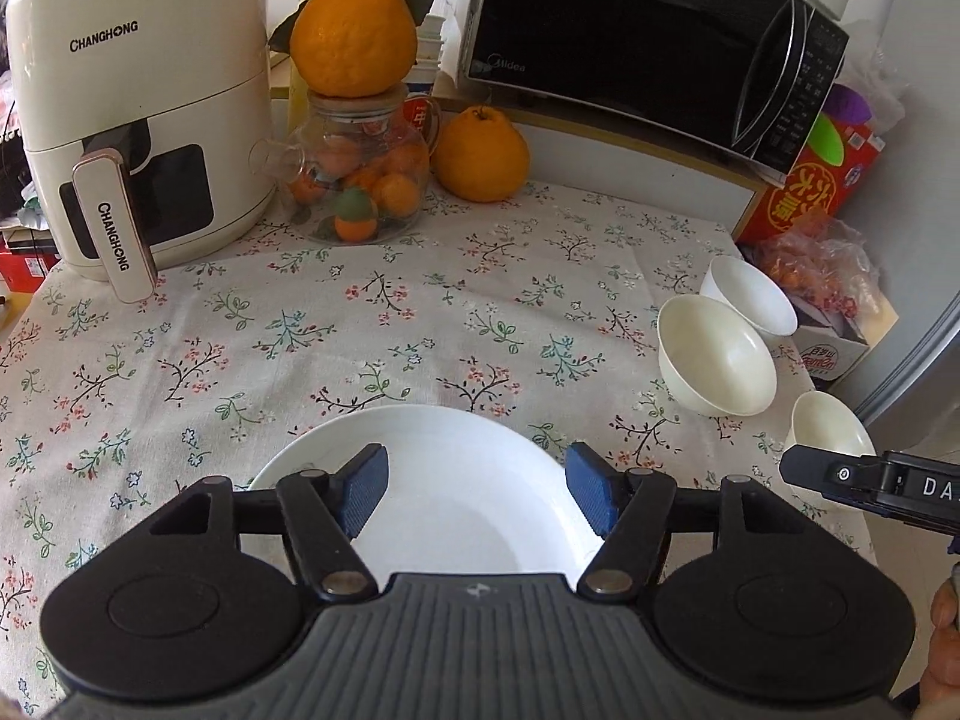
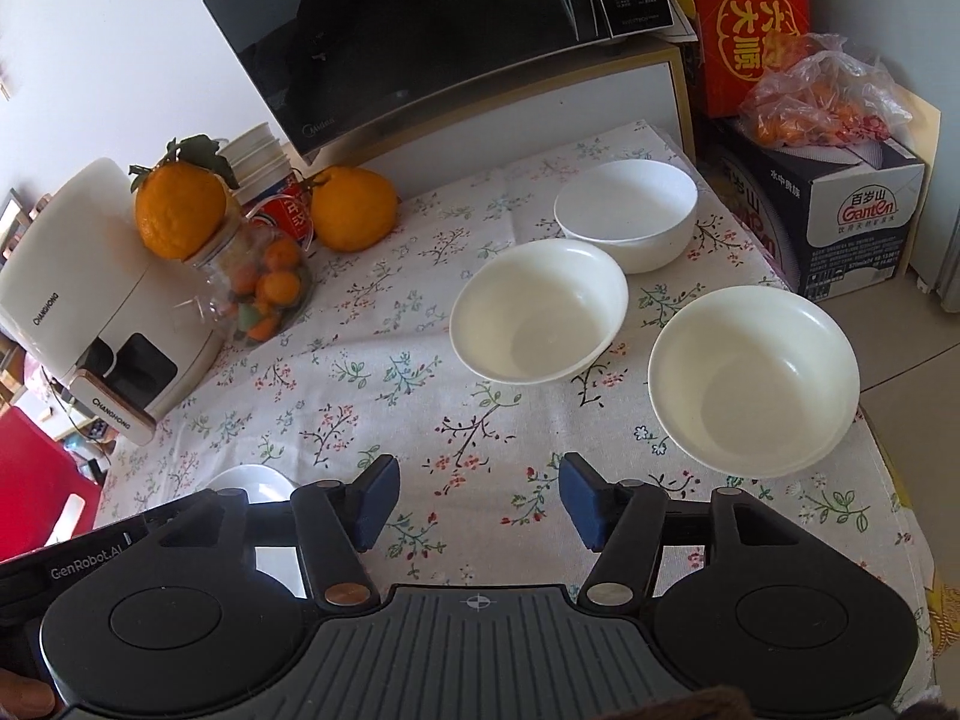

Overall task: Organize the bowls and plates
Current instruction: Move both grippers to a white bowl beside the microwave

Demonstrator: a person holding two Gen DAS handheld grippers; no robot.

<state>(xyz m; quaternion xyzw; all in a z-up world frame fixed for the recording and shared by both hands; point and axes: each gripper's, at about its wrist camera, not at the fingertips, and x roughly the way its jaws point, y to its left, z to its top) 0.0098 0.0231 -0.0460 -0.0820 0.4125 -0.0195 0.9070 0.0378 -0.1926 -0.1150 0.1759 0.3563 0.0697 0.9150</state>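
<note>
A white plate [image 1: 444, 480] lies on the floral tablecloth just below my left gripper [image 1: 477, 495]. The left jaws stand open over the plate, and the blue pads do not press on it. Three white bowls sit apart at the right side of the table: a middle one [image 2: 540, 312], a far one [image 2: 627, 213] and a near one [image 2: 753, 381]. My right gripper [image 2: 477, 501] hovers open over bare cloth in front of the bowls, with nothing between its fingers. In the right wrist view the plate [image 2: 252, 483] peeks out at lower left.
A cream air fryer [image 1: 138, 138] stands at the back left. Beside it are a glass jar [image 1: 354, 180] of small oranges and a big orange [image 1: 480, 156]. A black microwave [image 1: 648, 42] sits behind. Boxes [image 2: 840, 210] and a bag of fruit stand past the table's right edge.
</note>
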